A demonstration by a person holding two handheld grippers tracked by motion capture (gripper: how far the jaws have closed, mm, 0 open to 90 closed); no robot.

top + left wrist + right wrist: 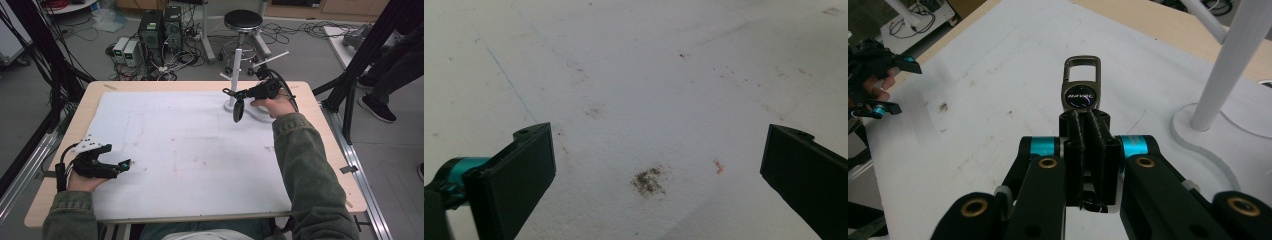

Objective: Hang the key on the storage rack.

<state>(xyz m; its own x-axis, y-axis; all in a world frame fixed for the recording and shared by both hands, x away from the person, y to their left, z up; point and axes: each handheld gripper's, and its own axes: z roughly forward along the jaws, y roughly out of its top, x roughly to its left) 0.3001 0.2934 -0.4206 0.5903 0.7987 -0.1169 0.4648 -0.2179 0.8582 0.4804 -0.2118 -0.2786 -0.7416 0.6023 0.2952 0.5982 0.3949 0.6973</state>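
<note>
One keychain point(1081, 90), one white stand point(236, 75), two grippers.

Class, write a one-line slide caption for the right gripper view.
Right gripper, shut on a metal key clip, holds it above the white mat beside a white stand.

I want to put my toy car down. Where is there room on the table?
The white mat is bare between the left gripper and the right gripper. It is crowded at the far right: the white stand and the key clip are there.
</note>
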